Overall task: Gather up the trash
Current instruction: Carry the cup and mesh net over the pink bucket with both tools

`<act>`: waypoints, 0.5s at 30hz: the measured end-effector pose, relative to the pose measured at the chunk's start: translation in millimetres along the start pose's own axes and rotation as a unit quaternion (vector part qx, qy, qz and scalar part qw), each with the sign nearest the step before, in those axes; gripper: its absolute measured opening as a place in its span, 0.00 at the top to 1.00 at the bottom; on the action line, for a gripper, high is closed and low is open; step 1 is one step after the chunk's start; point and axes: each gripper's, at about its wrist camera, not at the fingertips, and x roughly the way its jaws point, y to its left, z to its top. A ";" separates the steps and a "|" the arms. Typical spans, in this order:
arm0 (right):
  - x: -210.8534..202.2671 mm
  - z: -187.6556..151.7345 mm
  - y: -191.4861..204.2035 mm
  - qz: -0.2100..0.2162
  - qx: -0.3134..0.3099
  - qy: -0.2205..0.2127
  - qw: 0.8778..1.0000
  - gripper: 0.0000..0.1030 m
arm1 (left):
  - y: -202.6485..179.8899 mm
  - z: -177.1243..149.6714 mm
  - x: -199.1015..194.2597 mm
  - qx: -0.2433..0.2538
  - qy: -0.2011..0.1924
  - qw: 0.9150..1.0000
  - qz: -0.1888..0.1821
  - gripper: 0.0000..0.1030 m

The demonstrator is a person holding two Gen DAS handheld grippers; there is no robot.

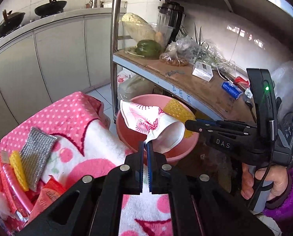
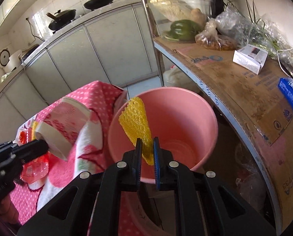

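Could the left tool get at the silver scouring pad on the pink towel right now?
Probably not yet: the left tool is shut on a paper cup over the pink bucket. The silver scouring pad itself lies uncovered.

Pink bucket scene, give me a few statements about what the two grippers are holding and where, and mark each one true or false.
1. The left gripper is shut on a paper cup. True.
2. The right gripper holds a silver scrubbing pad. False: it is shut on a yellow mesh sponge; the silver pad lies on the pink towel.
3. The yellow mesh sponge hangs over the open pink bucket. True.
4. The pink bucket is full of trash. False: the inside that shows is bare.
5. The paper cup stands upright on the shelf. False: it is held tilted by its rim near the bucket.
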 end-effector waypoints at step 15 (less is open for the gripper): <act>46.6 2.7 -21.0 -0.031 0.014 0.032 0.999 0.88 | -5.3 5.8 90.0 -0.019 0.084 0.996 0.000 0.96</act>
